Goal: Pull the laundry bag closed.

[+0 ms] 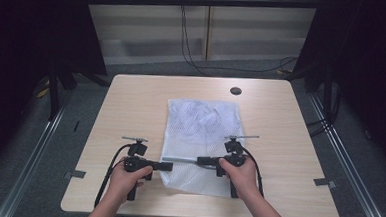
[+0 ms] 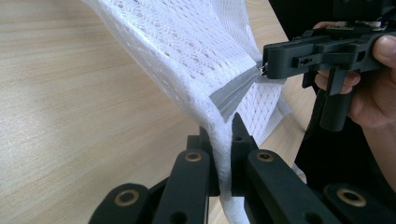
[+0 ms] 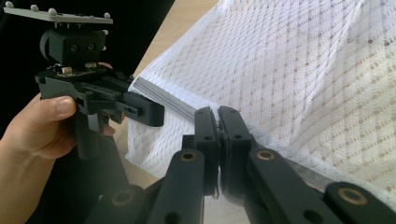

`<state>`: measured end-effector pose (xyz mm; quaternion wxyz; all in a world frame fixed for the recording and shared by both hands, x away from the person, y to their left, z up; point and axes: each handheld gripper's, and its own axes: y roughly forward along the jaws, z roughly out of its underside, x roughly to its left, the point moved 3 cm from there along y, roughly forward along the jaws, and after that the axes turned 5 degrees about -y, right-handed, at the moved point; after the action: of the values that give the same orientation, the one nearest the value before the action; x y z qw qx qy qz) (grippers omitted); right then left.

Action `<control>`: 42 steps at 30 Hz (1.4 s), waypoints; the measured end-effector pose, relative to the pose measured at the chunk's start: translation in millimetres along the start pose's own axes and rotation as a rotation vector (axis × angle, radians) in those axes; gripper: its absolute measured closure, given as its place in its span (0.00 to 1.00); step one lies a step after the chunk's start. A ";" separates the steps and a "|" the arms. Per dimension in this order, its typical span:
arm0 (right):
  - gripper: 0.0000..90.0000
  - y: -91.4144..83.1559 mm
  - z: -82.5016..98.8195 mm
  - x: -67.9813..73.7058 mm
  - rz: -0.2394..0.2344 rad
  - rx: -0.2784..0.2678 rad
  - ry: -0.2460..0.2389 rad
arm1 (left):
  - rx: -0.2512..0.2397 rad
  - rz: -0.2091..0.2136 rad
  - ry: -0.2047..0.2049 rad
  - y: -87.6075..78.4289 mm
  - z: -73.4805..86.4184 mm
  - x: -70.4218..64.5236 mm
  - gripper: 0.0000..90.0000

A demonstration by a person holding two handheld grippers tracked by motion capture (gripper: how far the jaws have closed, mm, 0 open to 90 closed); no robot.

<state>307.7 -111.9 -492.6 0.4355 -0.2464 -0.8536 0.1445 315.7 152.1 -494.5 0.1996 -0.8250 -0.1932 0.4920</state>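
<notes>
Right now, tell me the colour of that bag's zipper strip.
Grey, on the white mesh bag; zipper strip shows best in the left gripper view.

High view looks down from above; both gripper views sit close, sharing the mesh bag [image 1: 199, 144].

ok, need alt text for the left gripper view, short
Close-up along the left gripper, its black jaws shut on the edge of a white mesh laundry bag lifted above a light wooden table. At upper right, the right gripper, held in a hand, pinches the bag's grey zipper strip.
</notes>
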 end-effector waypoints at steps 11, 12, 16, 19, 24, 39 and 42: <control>0.97 -4.4 0.0 -2.8 0.009 -0.010 -0.002 | -0.005 -0.003 -0.005 -2.3 -0.5 1.0 0.99; 0.97 -4.3 0.1 -2.8 0.008 -0.013 -0.011 | -0.008 -0.004 -0.009 -2.3 -0.5 0.8 0.99; 0.97 -4.1 1.1 -3.1 0.004 -0.016 -0.013 | -0.005 -0.004 -0.009 -2.8 -0.7 0.6 0.99; 0.97 -4.5 1.8 -2.8 0.004 -0.015 -0.016 | -0.003 -0.003 -0.007 -2.3 -0.7 0.8 0.99; 0.97 -5.4 2.9 -4.4 0.005 -0.019 -0.019 | 0.006 -0.004 0.000 -1.2 -0.7 0.5 0.99; 0.97 -6.4 4.3 -6.3 0.000 -0.004 -0.011 | 0.010 0.003 -0.013 1.1 0.4 0.2 0.99; 0.97 -7.0 4.3 -6.8 -0.006 -0.002 -0.010 | 0.012 0.001 -0.010 1.7 0.4 0.3 0.99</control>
<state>305.5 -121.6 -496.5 0.4313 -0.2438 -0.8567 0.1437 315.6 150.9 -495.8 0.2032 -0.8215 -0.1908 0.4975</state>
